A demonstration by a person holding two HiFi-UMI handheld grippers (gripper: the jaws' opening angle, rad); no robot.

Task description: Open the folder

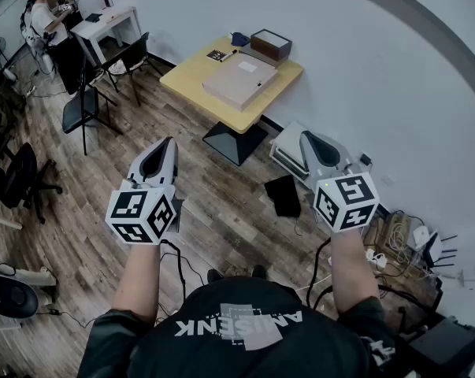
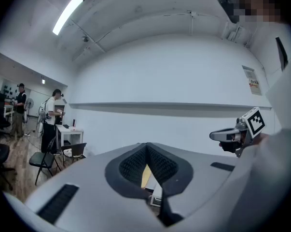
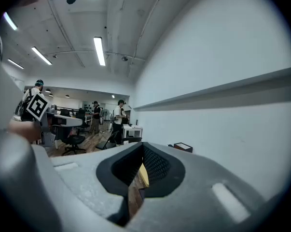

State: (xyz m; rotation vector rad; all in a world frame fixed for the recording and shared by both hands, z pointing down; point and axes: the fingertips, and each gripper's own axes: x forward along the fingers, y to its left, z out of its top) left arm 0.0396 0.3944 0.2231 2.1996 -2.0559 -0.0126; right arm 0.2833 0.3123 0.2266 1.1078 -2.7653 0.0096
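Observation:
The folder (image 1: 239,79), a flat beige one, lies closed on a yellow table (image 1: 191,78) against the white wall, well ahead of me across the wood floor. My left gripper (image 1: 168,142) (image 2: 146,146) is held up in the air, shut, with nothing between its jaws. My right gripper (image 1: 308,138) (image 3: 143,147) is likewise shut and empty, level with the left one and apart from it. Both point toward the table from a distance. A sliver of the yellow table (image 2: 146,175) shows through the left jaws' gap.
A brown box (image 1: 271,44) and a blue object (image 1: 239,38) sit at the table's far end. Black chairs (image 1: 83,105) and a white desk (image 1: 107,22) stand to the left, with a person (image 1: 42,14) beyond. A white unit (image 1: 291,153), a black pad (image 1: 283,194) and cables (image 1: 395,239) lie along the wall.

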